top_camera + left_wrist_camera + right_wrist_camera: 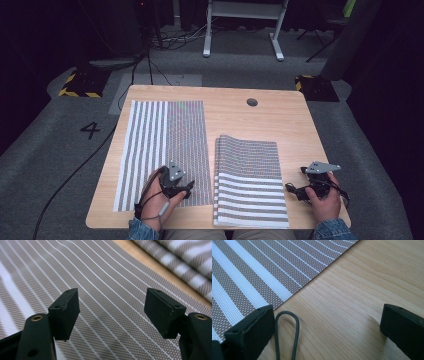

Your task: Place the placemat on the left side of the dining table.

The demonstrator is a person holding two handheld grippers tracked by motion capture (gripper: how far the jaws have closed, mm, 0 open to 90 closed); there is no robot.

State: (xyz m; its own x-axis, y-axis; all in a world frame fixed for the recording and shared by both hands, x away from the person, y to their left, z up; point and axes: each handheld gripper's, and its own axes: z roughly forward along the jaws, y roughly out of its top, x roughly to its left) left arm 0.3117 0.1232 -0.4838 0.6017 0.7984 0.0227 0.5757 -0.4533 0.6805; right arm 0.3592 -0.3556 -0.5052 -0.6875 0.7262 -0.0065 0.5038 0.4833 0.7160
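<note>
Grey floor (60,150) bears a "4" (90,130); left gripper (186,190) gapes over flat mat (150,135), right gripper (291,190) likewise beside folded mat (250,175).

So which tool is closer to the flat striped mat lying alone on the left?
Left. The left tool hovers over the flat mat; the right tool sits beyond the folded stack.

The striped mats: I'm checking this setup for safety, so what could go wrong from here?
The left gripper hovers open over the flat mat; its thin edge lying flush on the table may slip the jaws. The folded mat overhangs the near edge and could slide off. The right gripper has a cable loop that might snag.
</note>
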